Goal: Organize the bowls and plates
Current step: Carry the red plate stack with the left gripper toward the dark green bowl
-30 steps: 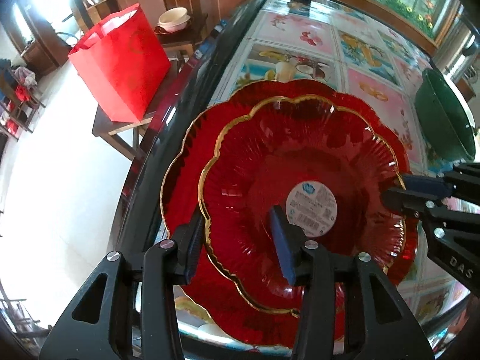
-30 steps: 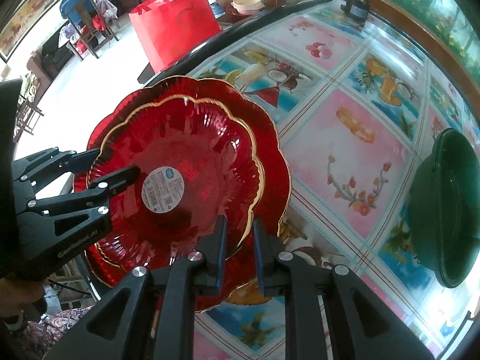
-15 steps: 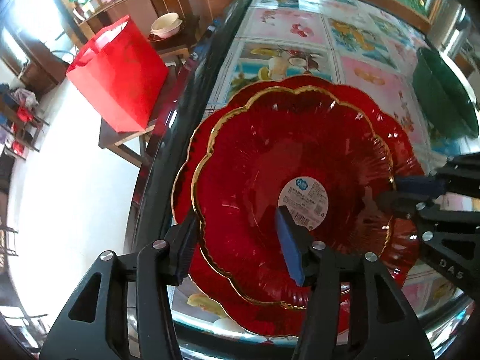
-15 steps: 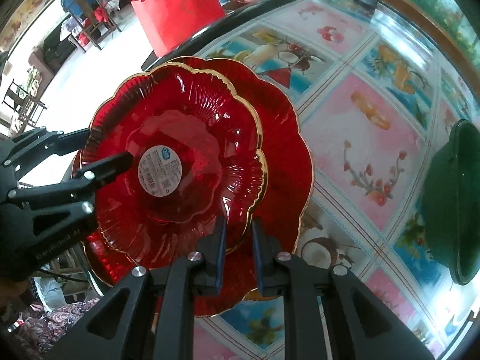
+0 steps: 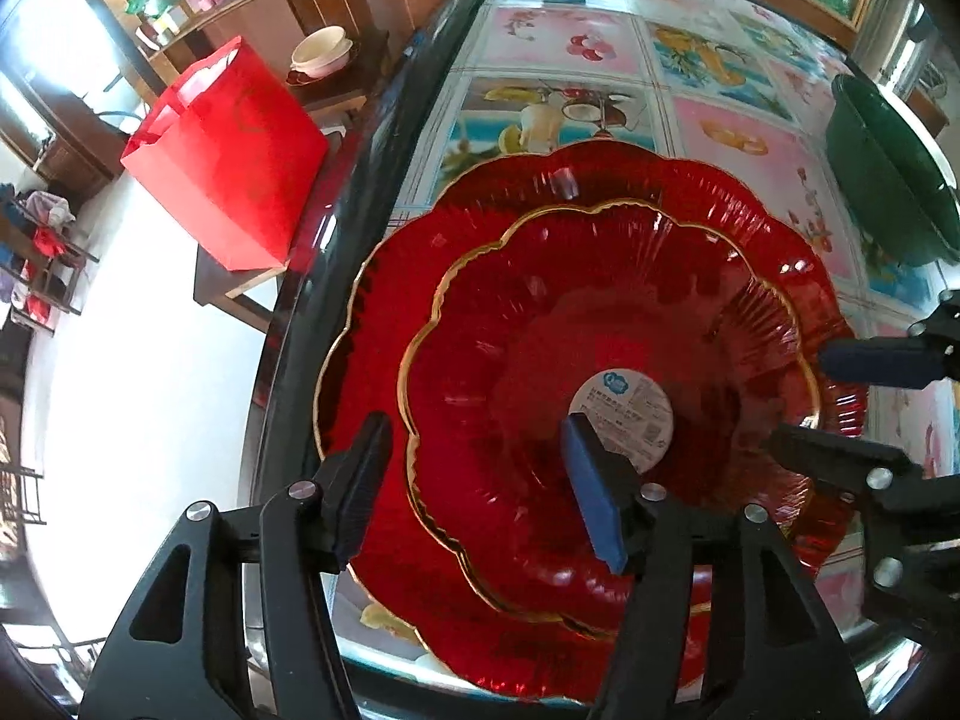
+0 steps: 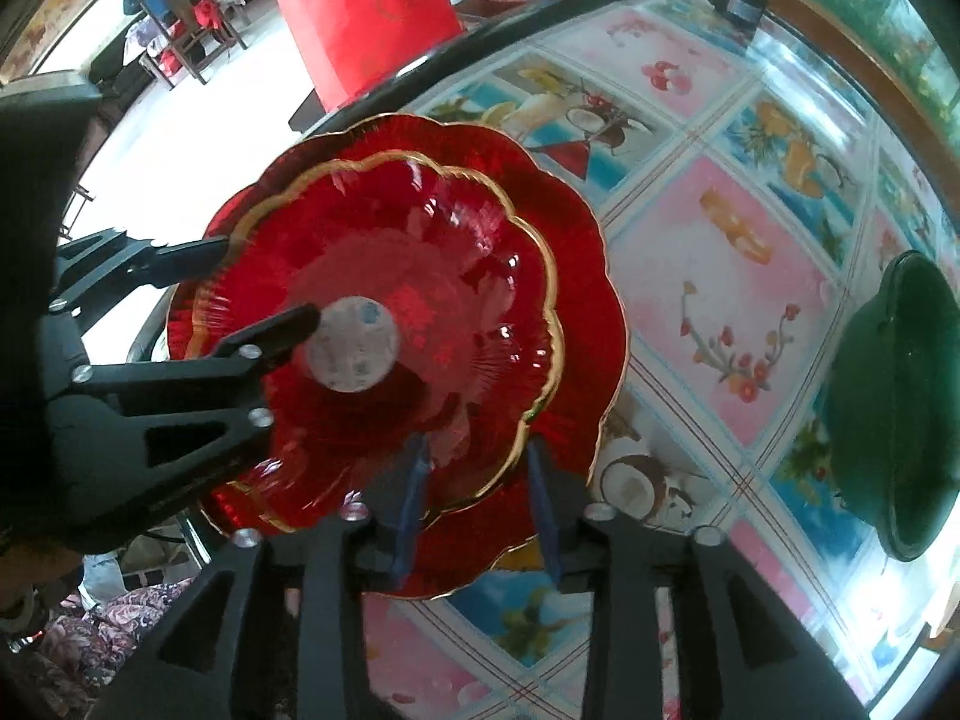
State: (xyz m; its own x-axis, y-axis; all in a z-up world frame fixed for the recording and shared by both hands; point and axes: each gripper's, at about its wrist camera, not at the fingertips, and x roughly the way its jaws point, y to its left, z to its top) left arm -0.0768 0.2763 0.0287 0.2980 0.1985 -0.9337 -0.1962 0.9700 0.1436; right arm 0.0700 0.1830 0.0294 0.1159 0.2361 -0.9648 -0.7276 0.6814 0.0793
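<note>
small red plate (image 5: 600, 324) nested on big red plate (image 5: 420, 276) at table (image 5: 570, 42) edge, stacking | left gripper (image 5: 474, 480), right gripper (image 6: 474, 504): jaws just opened, straddling rim, nothing gripped

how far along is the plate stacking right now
Done: the smaller red plate sits nested on the larger red plate. In hand: both tools, left and right, have just been opening, pads off the rim. Left: the green bowl stands apart on the table.
</note>
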